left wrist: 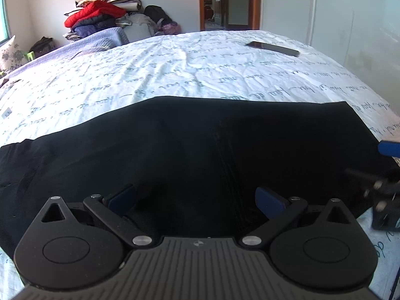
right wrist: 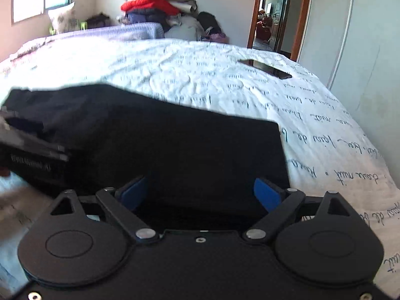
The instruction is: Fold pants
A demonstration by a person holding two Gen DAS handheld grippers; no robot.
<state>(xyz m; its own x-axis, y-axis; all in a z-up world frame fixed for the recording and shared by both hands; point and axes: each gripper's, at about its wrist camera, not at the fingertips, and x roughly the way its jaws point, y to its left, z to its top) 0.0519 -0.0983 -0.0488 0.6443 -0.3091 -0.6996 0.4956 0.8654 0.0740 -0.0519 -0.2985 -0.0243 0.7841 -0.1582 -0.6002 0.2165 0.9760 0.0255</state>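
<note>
Black pants [left wrist: 200,145] lie flat across the near part of the bed, folded into a long dark band. My left gripper [left wrist: 195,197] hovers over their near edge with its blue pads [left wrist: 270,201] spread wide and nothing pinched. In the right wrist view the same pants [right wrist: 175,145] fill the lower middle, their right end a straight edge. My right gripper [right wrist: 200,192] is open above that end, blue pads [right wrist: 266,195] far apart with only cloth beneath. The right gripper's body [left wrist: 385,200] shows at the left view's right edge; the left gripper's body [right wrist: 32,155] shows blurred at the right view's left edge.
The bed [left wrist: 175,70] wears a white sheet printed with handwriting. A dark phone [left wrist: 272,48] lies on it at the far right. A pile of clothes [left wrist: 100,12] rises behind the bed, a doorway [left wrist: 225,2] opens beyond, and a white wall runs along the right.
</note>
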